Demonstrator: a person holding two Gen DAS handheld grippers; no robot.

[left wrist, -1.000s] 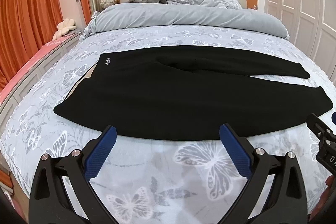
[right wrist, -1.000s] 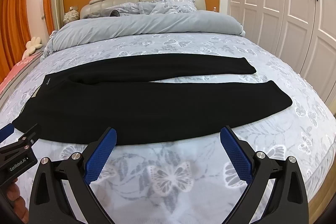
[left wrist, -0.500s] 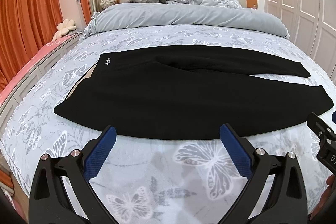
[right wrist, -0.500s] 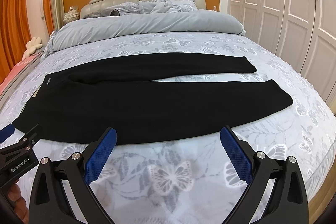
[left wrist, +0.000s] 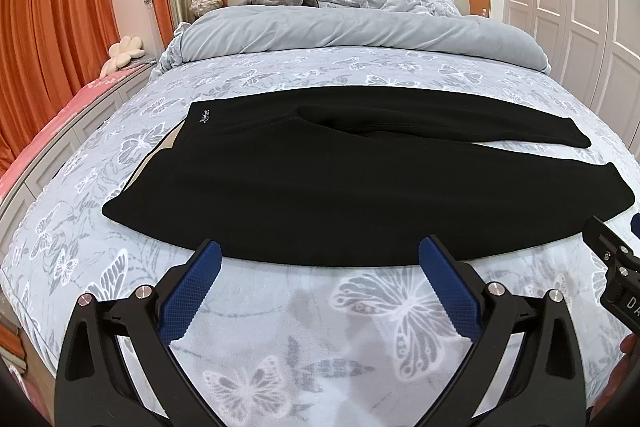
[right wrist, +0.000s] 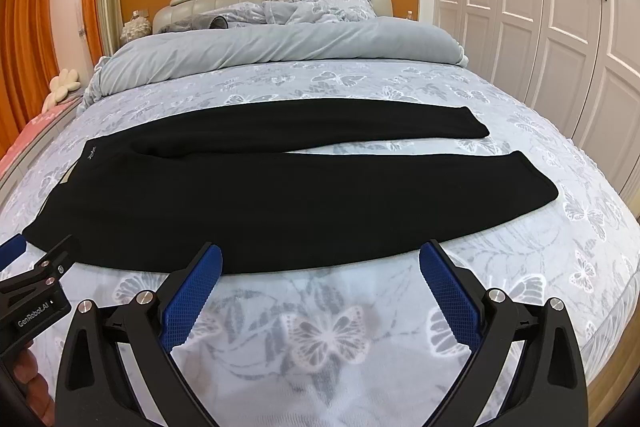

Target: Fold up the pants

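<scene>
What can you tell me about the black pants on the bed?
The black soft-looking fabric pants lie spread flat across the butterfly-print grey bedspread, unfolded. The waistband is at the left, with a small pale logo near its far corner and a bit of tan lining showing at the opening. Both legs stretch to the right, splitting apart toward the cuffs, the far leg narrower-looking. Only the bedspread touches them; no gripper holds them.

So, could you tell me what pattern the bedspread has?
Pale grey-blue bedspread with white and grey butterflies, clearest in the right wrist view.
</scene>
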